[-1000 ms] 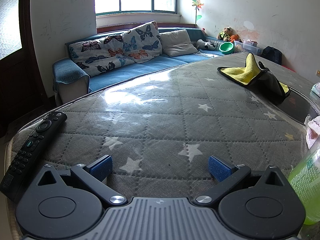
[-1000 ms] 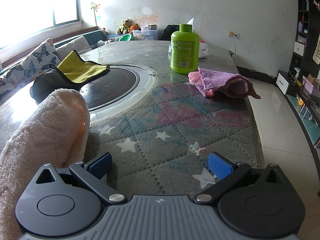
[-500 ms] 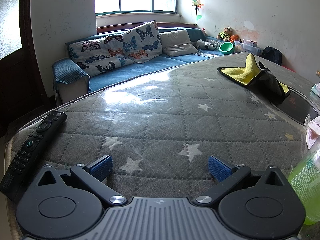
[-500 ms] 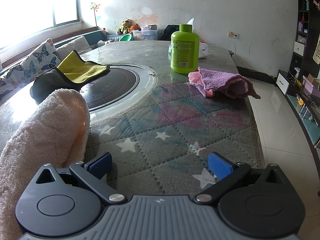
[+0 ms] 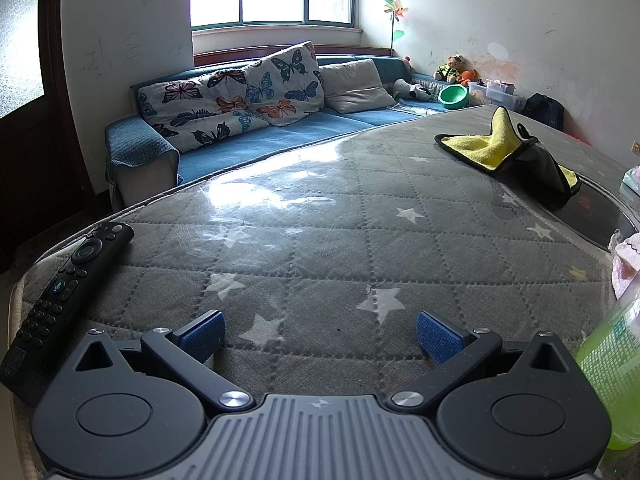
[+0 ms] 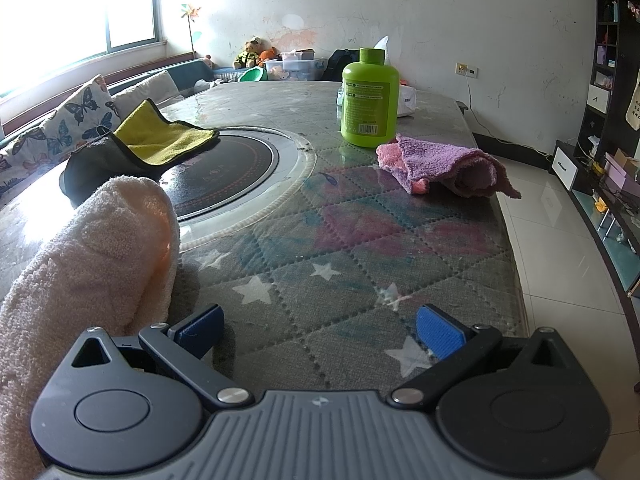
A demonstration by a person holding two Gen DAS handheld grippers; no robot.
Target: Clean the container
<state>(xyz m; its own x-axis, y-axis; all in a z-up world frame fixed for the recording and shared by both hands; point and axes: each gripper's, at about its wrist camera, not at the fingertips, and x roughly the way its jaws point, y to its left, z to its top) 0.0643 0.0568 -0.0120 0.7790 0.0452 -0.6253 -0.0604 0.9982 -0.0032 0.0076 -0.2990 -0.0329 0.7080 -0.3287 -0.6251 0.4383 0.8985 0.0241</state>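
On the tabletop, left wrist view:
My left tool (image 5: 320,336): jaws spread wide, nothing between the blue pads (image 5: 202,334), held low over the quilted star-pattern cover of the tabletop (image 5: 320,240).
Remote control (image 5: 64,292): black, lying flat near the tabletop's edge, just beside my tool's left side.
Green bottle (image 5: 612,372): blurred at the frame's right edge, close beside my tool; only part of it shows.
Pink towel (image 5: 624,260): a corner shows beyond the bottle at the right edge.
Yellow and grey cloth (image 5: 504,148): crumpled at the far side, its grey end draped onto the dark round cooktop (image 5: 592,216).
Background: blue sofa (image 5: 256,140) with butterfly cushions under the window.

On the tabletop, right wrist view:
My right tool (image 6: 320,334): jaws spread wide, holding nothing, low over the cover near the tabletop's right edge (image 6: 500,240).
Pink towel (image 6: 92,256): bulky heap against the left side of my tool, touching or almost touching the left pad; I cannot tell which.
Green bottle (image 6: 370,98): the container, upright with its cap on, well ahead of my tool on the far part of the tabletop.
Purple and pink cloth (image 6: 444,166): bunched just in front of the bottle, toward the right edge.
Yellow and grey cloth (image 6: 152,140): lying partly over the rim of the round cooktop (image 6: 240,164), left of the bottle.
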